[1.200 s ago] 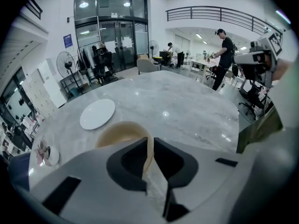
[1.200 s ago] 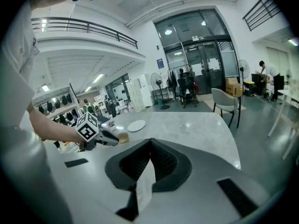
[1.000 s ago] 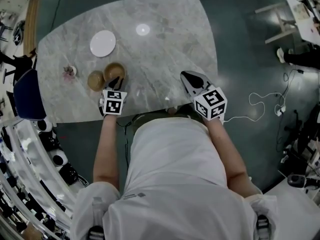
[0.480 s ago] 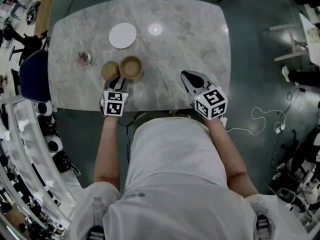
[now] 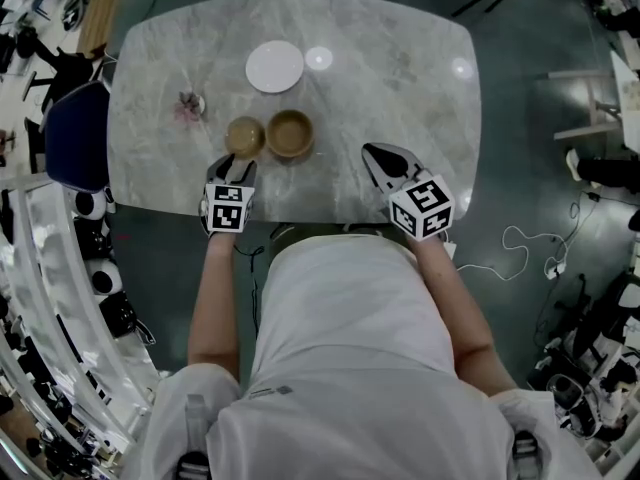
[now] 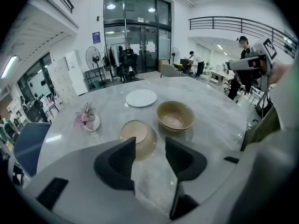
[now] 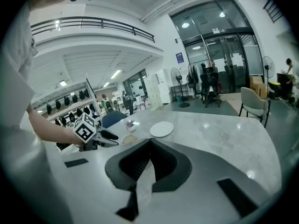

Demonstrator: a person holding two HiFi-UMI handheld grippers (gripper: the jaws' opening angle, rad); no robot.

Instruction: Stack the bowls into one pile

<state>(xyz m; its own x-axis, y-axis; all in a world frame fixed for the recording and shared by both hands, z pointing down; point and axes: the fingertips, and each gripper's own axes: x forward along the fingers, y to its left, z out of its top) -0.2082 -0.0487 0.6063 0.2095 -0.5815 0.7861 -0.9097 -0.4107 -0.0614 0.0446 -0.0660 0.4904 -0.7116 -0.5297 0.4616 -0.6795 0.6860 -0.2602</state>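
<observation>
Two bowls stand on the table (image 5: pixel 400 88) and neither is inside the other, so the pile has not been started. The big bowl (image 5: pixel 290 133) sits upright and empty. The small bowl (image 5: pixel 244 136) is just beside it on its left in the head view, also upright. A white plate (image 5: pixel 274 66) lies beyond the big bowl, and a little dish with a pink flower (image 5: pixel 190 103) sits further left of it, past the small bowl. Your left gripper (image 6: pixel 150 146) hangs on the near side of the big bowl, aimed at the small one. Its jaws have just been opening and stand partway apart with only tabletop between them. Your right gripper (image 7: pixel 150 146) is off to the big bowl's right, jaws closed together on nothing. By my reading the whole job is still ahead: one lift, small bowl into big bowl.
</observation>
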